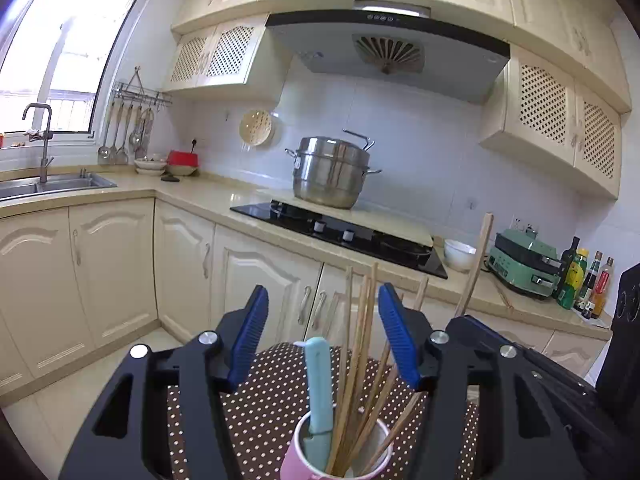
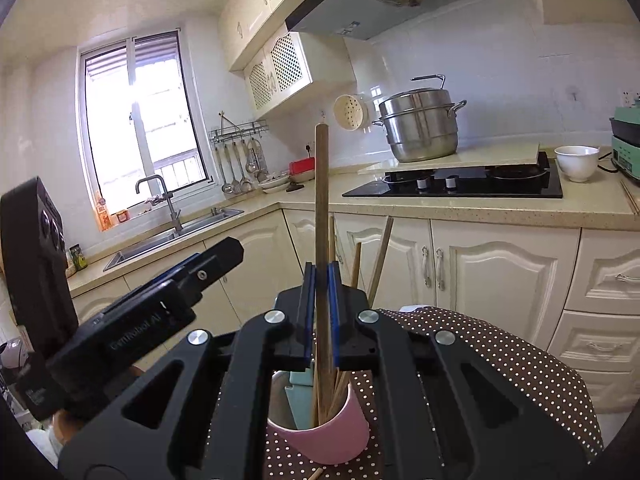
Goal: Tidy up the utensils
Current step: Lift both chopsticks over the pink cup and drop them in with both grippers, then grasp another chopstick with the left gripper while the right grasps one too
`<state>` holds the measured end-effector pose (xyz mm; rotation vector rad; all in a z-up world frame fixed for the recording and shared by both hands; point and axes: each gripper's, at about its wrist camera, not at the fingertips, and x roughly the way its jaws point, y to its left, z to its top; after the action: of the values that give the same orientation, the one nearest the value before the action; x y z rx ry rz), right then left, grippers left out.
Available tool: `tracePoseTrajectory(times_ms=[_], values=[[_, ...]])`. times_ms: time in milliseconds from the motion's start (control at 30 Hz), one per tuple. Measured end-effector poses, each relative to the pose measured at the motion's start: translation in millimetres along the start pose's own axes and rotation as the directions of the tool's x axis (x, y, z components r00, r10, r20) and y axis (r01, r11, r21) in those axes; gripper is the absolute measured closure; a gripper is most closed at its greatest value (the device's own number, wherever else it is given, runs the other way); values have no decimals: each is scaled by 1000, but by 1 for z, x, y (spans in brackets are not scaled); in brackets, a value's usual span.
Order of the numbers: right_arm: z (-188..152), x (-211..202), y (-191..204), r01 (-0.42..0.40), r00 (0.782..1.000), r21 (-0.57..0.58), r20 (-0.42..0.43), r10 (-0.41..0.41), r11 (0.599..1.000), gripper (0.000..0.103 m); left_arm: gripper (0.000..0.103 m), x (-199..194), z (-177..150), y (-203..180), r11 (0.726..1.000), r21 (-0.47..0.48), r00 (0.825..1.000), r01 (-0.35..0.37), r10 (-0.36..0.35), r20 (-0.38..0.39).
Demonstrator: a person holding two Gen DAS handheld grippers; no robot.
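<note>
So most chopsticks (image 1: 360,380) already stand in the pink cup (image 2: 320,436); right gripper (image 2: 321,312) clamps one above it, left gripper (image 1: 322,344) spread wide, holding nothing.

pink cup (image 2: 320,438): upright on dotted cloth | wooden chopsticks (image 1: 356,368): standing inside, fanned | pale blue utensil (image 1: 319,388): upright inside | single chopstick (image 2: 321,216): vertical above cup

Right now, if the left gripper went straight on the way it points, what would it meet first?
Most likely the chopsticks standing in the pink cup, between the left gripper's open jaws; beyond them, the lower cabinets. Depth is unclear.
</note>
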<state>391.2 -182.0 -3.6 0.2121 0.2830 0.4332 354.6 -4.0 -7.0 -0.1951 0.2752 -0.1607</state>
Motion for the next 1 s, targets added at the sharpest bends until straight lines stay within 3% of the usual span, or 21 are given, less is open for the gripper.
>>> tracePoseTrajectory(times_ms=[300,433,467,500,567,633,800,1000], values=[[-10,4,9,6,998,-5,-61,-6,1000,95,41,-30,-3,19,998,24,995,-62,64,-82],[-14,0,11,35,997,-3,-76,-35,999,95,38,-45,-10,25,996,54,984,-64,72,-164],[-14,-2,11,38,996,4,-78,-37,999,88,38,-49,-14,27,996,62,979,-69,79,-190],[-15,-4,10,41,996,11,-78,-40,999,70,38,-53,-17,29,995,66,975,-69,82,-208],[-15,-12,12,50,997,10,-61,-49,999,48,38,-61,-23,33,995,71,963,-63,79,-258],[-16,-18,13,55,996,4,-64,-55,998,48,38,-67,-30,37,996,64,949,-59,76,-307],[-22,-38,12,67,993,6,-100,-66,998,48,38,-85,-60,38,996,79,899,-41,71,-432],[-51,-63,8,96,970,-29,-220,-100,995,46,38,-99,-114,36,991,131,780,2,80,-620]])
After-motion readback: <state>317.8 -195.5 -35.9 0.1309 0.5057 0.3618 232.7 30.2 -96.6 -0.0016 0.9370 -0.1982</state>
